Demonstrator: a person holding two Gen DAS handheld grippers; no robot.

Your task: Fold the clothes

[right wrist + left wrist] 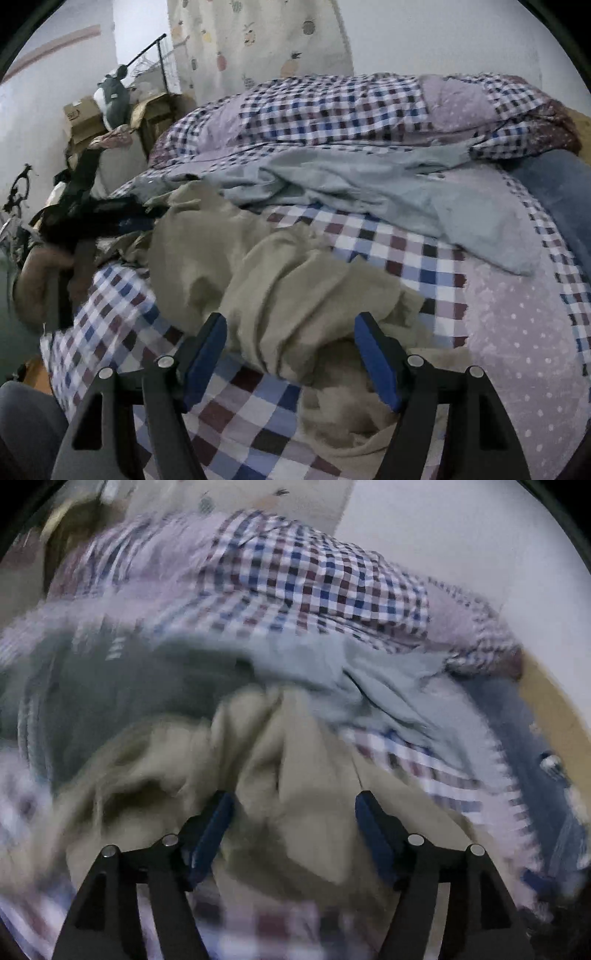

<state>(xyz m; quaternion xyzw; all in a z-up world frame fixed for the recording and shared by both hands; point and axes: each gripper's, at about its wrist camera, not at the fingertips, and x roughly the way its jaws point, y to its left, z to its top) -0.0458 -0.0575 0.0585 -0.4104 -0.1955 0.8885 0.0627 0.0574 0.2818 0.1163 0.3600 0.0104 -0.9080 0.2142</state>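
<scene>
A crumpled beige garment lies on the checkered bed cover. My left gripper hangs open just over it, blue pads wide apart; the view is motion-blurred. My right gripper is open too, and a fold of the beige garment lies between its fingers. A grey-blue garment is spread behind the beige one, also seen as the grey-blue garment. In the right wrist view the left gripper shows at the beige garment's far left edge, held by a hand.
A folded checkered quilt is heaped at the back of the bed. A blue denim-like cloth lies at the right. Cardboard boxes and clutter stand left of the bed, with a patterned curtain behind.
</scene>
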